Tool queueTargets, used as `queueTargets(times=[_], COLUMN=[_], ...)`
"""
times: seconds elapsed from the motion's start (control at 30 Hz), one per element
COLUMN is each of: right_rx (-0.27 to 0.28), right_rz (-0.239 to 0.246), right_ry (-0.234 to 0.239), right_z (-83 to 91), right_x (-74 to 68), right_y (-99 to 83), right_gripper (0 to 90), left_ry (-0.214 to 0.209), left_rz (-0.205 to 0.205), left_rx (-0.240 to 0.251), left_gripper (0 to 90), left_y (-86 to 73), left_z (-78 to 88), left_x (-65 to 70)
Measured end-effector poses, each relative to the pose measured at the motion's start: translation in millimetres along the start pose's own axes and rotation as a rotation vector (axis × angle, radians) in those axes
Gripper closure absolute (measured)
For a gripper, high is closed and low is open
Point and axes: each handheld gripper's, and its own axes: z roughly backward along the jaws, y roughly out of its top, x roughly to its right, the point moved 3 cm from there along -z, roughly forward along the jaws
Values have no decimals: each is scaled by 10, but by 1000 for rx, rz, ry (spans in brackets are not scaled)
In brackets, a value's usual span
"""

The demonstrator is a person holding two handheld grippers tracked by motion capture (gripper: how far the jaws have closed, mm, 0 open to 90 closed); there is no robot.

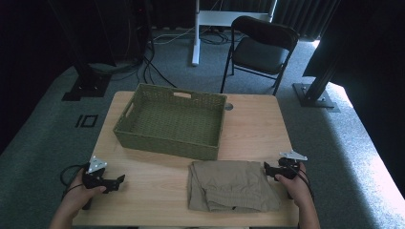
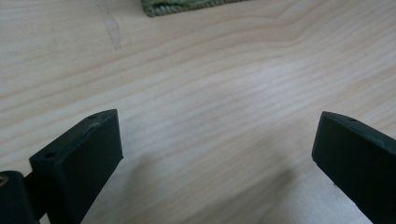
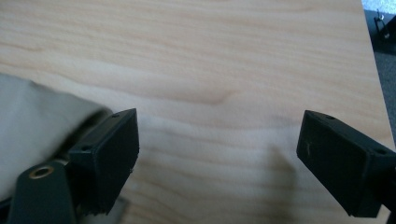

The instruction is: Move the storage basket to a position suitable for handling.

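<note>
On the table [image 1: 258, 124], folded trousers [image 1: 231, 186] lie before the basket [image 1: 169, 119], ready for loading; right gripper [image 1: 268, 168] beside them, left gripper [image 1: 119, 181] apart, both wide, empty.

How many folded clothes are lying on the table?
1. A folded khaki garment lies on the table at its near edge, in front of the woven basket and beside the right gripper. The basket looks empty.
</note>
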Motion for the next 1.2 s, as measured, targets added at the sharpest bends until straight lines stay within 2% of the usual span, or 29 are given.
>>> queueTargets(times=[0.17,0.5,1.2], right_rx=[25,61,120], right_rz=[-10,25,94], right_ry=[47,81,158], right_z=[33,70,115], right_x=[-71,-240,-660], right_y=[126,359,843], right_gripper=[128,128,132], left_ry=[-1,-5,-4], left_rz=[11,20,-10], left_rx=[13,9,98], left_gripper=[27,27,27], left_y=[73,141,793], left_z=[-19,-34,148], left_x=[-64,-125,-276])
